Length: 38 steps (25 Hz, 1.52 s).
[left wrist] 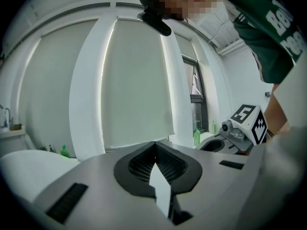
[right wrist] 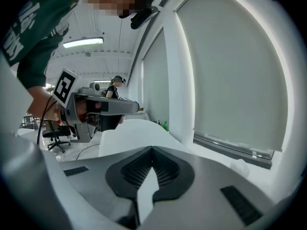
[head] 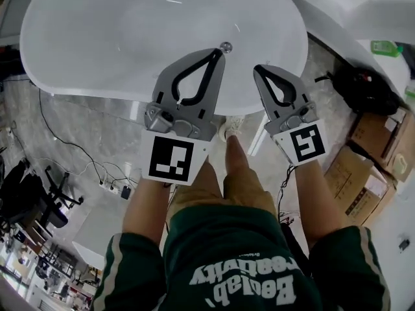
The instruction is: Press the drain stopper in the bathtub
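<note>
In the head view a white oval bathtub (head: 97, 37) fills the top, with a small round chrome drain stopper (head: 225, 46) near its near wall. My left gripper (head: 217, 52) is shut and empty; its tip appears just below the stopper, held well above the tub. My right gripper (head: 258, 69) is also shut and empty, a little to the right over the tub's rim. In the left gripper view the left gripper (left wrist: 155, 143) faces window blinds, with the right gripper (left wrist: 240, 134) beside it. In the right gripper view the right gripper (right wrist: 152, 148) points past a white tub edge (right wrist: 129, 133); the stopper is hidden in both.
Cardboard boxes (head: 366, 173) and a black bag (head: 363, 89) lie on the floor at right. Cables (head: 71, 149), a power strip (head: 117, 186) and an office chair (head: 39, 203) are at left. A second white fixture (head: 382, 11) and a green bottle (head: 387, 47) sit top right.
</note>
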### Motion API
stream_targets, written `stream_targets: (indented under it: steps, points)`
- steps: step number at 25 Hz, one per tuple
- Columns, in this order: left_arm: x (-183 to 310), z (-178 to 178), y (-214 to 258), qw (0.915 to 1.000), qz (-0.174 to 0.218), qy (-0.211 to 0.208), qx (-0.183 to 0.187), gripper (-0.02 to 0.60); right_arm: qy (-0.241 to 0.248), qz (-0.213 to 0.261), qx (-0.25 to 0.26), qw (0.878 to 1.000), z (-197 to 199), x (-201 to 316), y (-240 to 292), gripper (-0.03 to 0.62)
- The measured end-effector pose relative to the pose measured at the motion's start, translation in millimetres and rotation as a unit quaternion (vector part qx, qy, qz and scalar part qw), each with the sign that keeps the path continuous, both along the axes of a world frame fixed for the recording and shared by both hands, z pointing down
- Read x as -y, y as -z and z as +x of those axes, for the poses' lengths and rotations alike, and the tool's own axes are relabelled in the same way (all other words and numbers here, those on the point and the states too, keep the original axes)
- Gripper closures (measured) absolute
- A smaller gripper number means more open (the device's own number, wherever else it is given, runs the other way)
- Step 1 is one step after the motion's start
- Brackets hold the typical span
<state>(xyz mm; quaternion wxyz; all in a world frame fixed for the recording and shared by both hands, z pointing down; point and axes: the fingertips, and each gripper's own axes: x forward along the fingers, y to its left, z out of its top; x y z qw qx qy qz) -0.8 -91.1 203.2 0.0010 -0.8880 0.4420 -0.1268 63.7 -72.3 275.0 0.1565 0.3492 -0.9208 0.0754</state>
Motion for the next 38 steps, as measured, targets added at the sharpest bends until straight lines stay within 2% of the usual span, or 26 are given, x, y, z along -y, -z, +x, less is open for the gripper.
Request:
stream_targets:
  steps: [8,12,17,20,25,29,38]
  points:
    - [21,-24,-62,0.9995,-0.003,-0.018,-0.024,0.577,-0.009,-0.03,-0.046,0.998,-30,20,-71,0.58]
    - [35,-39,-90,0.9984,-0.019,-0.032,-0.043,0.577,-0.01,-0.043,-0.079,0.996,-44,29,-100,0.58]
    - [50,-52,-126,0.9978,-0.036,-0.033,-0.044,0.577,-0.024,-0.05,-0.092,0.994,-54,50,-140,0.58]
    - [54,-56,-150,0.9979,-0.045,-0.036,-0.032,0.577,-0.013,-0.059,-0.103,0.993,-58,58,-177,0.58]
    - [63,-76,-206,0.9966,-0.075,0.003,-0.033,0.577,0.022,-0.093,-0.121,0.988,-68,52,-256,0.58]
    - [69,-65,-240,0.9949,-0.089,0.03,-0.036,0.577,0.05,-0.114,-0.126,0.984,-58,52,-304,0.58]
    - [78,-49,-304,0.9921,-0.103,0.058,-0.041,0.577,0.102,-0.129,-0.157,0.974,-47,71,-396,0.582]
